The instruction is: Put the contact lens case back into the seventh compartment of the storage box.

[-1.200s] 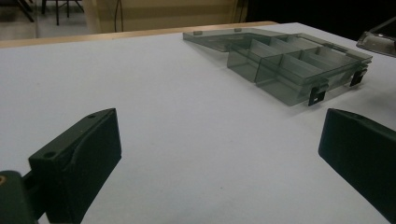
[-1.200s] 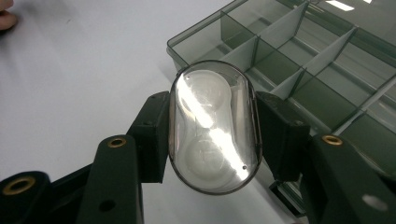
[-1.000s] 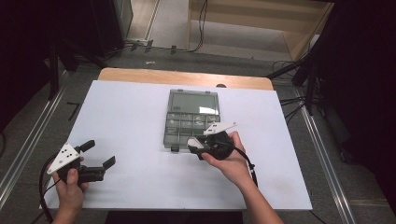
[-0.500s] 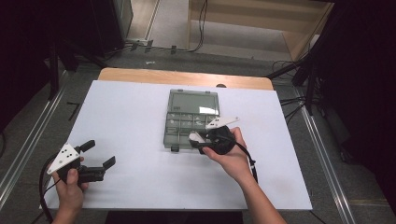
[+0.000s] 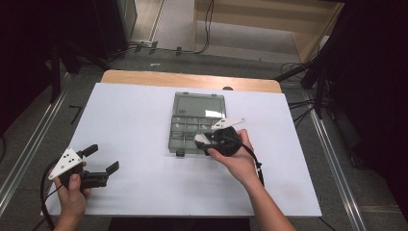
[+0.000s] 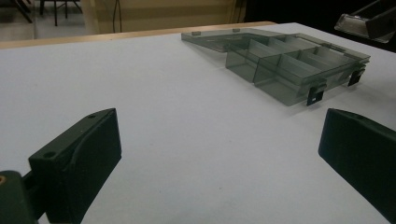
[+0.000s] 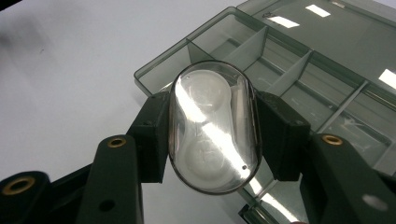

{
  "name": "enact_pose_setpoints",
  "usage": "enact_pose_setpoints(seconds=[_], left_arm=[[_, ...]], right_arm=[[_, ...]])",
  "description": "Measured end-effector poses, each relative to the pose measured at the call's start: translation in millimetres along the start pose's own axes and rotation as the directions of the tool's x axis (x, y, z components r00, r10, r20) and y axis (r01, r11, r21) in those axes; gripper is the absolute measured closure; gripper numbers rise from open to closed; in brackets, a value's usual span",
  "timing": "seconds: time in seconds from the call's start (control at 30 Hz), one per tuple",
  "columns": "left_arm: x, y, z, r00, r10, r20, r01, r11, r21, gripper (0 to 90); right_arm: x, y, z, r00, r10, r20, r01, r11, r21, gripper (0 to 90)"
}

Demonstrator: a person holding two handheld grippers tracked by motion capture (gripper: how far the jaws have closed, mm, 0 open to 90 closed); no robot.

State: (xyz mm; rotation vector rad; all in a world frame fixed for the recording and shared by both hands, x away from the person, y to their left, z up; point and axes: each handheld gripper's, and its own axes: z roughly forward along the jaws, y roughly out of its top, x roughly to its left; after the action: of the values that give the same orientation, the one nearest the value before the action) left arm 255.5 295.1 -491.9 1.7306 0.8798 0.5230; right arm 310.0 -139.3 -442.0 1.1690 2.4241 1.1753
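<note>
Right tongs [image 7: 212, 135] are clamped on a small oval clear case [image 7: 215, 126], pads pressing its two long sides, two round white wells visible through the lid — it looks like a contact-lens case. It hangs just above the near edge of the smoky-grey compartment box [image 7: 299, 70], whose lid lies flat open beyond the dividers. In the high view the right tongs [image 5: 211, 139] sit over the box's front right compartments [image 5: 195, 127], the right hand [image 5: 235, 156] wrapped round the handle from below, wrist angled in from the lower right, tongs pointing toward the far left.

Progress, as I read it: the pick is done, the case is in the air over the box, and what's left is lowering it into a compartment and letting go. Which cell it's headed for, I can't tell.

Over on the near left corner of the white tabletop [image 5: 134, 120], the left tongs [image 5: 103, 159] stand wide apart with nothing between them, well away from the box. The left hand [image 5: 72, 192] rests low, tongs aimed across the tabletop toward the box [image 6: 289, 70].
</note>
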Motion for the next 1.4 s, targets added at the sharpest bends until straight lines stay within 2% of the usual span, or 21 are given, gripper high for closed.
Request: enact_pose_setpoints(seconds=[1.0,1.13,1.4], left_arm=[[-0.2,0.0,0.2,1.0000,0.001,0.002,-0.001,1.0000,0.000,0.0],[-0.4,0.0,0.3,1.0000,0.001,0.002,-0.001,1.0000,0.000,0.0],[-0.2,0.0,0.3,1.0000,0.001,0.002,-0.001,1.0000,0.000,0.0]], right_arm=[[-17.3,-4.2,16.7,0.9977,0.049,0.047,-0.050,0.999,0.019,46.4],[-18.4,-6.1,20.2,0.9956,0.055,0.075,-0.058,0.998,0.033,46.4],[-21.2,-10.5,25.6,0.9932,0.075,0.090,-0.079,0.996,0.047,46.5]])
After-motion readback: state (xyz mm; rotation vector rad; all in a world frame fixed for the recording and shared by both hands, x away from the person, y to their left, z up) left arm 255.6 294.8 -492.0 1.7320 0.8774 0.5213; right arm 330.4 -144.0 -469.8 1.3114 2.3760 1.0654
